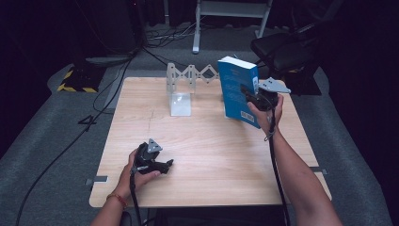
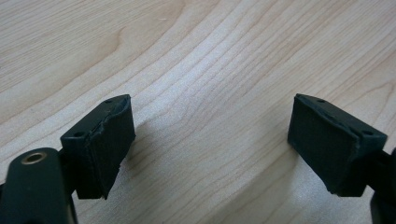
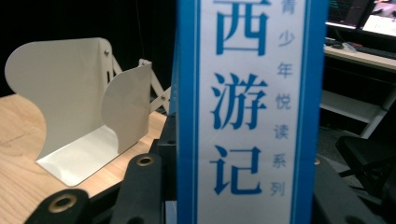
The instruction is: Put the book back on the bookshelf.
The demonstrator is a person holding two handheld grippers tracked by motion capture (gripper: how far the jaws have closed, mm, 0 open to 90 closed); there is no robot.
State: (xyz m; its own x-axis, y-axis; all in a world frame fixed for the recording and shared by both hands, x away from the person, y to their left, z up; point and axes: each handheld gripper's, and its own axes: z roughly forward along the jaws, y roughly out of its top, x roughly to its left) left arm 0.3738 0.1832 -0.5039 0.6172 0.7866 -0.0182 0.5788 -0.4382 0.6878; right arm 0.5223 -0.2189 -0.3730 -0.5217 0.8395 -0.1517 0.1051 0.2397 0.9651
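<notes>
While the left gripper (image 1: 162, 165) is idling low over the wooden table (image 1: 211, 155), well in front and to the left of the white bookend rack (image 1: 181, 89), its jaws are standing wide apart with nothing between the pads (image 2: 109, 144). Right of that rack, the right gripper (image 1: 256, 99) is clamping the blue book (image 1: 239, 89), holding it upright and clear of the tabletop; the white spine with blue characters (image 3: 250, 107) is facing that gripper's camera, with the rack sitting just left of it.
</notes>
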